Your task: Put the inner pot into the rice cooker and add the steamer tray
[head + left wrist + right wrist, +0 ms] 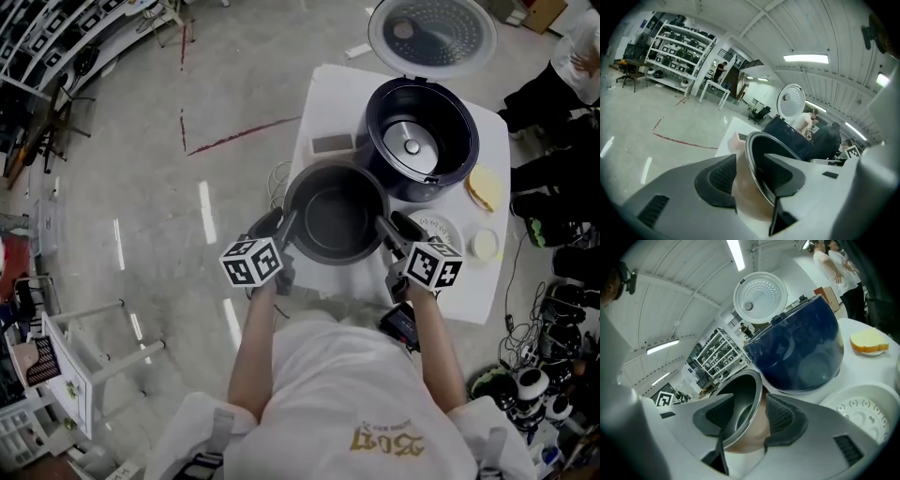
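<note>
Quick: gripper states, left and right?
Left gripper: open, astride the inner pot rim, not clamped.
Right gripper: open, astride the inner pot's opposite rim, not clamped.

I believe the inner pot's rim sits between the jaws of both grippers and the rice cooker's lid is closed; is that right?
Not quite: the head view shows the lid of the rice cooker standing open. The rest holds: the rim of the inner pot sits between the jaws of the left gripper and the right gripper.

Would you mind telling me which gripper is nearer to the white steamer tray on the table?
Right. The right gripper sits right beside the steamer tray; the left gripper is across the inner pot from it.
</note>
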A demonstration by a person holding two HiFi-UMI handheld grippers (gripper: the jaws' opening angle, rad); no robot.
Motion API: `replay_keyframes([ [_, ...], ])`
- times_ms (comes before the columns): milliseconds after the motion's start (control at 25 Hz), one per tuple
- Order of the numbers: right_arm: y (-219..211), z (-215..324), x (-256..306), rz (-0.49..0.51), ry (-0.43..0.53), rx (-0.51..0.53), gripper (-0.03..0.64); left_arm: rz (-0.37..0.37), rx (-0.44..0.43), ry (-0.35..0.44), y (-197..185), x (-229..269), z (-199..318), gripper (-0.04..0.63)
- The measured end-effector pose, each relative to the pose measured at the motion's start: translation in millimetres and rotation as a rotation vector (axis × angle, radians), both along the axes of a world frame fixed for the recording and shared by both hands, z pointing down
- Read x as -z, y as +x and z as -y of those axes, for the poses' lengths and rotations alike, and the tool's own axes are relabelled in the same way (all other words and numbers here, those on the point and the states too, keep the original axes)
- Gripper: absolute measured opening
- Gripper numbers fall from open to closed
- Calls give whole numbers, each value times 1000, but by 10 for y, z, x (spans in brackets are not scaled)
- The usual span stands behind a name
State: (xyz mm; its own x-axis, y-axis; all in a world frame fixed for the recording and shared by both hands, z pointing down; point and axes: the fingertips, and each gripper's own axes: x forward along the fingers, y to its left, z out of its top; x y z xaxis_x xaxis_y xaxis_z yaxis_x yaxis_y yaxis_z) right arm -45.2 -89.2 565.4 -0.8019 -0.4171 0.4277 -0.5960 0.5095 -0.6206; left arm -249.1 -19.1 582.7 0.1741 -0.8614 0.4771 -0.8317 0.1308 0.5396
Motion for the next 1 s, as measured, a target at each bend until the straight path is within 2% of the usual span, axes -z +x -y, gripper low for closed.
replay_keyframes([
  [400, -177, 4, -125, -5, 29, 21, 188, 8, -9, -9, 20, -69, -47, 158],
  [520, -145, 18, -151, -46, 58, -13, 124, 0, -14, -4, 25, -37, -34, 118],
  [600, -108, 13, -169, -57, 68, -23, 114, -16, -9, 8, 31, -35, -46, 117],
  [760, -81, 8, -143, -27, 57, -40, 106, -27, -2, 37, 44, -5, -51, 115],
  [1000, -123, -13, -129, -6, 35, -45, 97, -34, 7, 24, -3, -38, -82, 108],
])
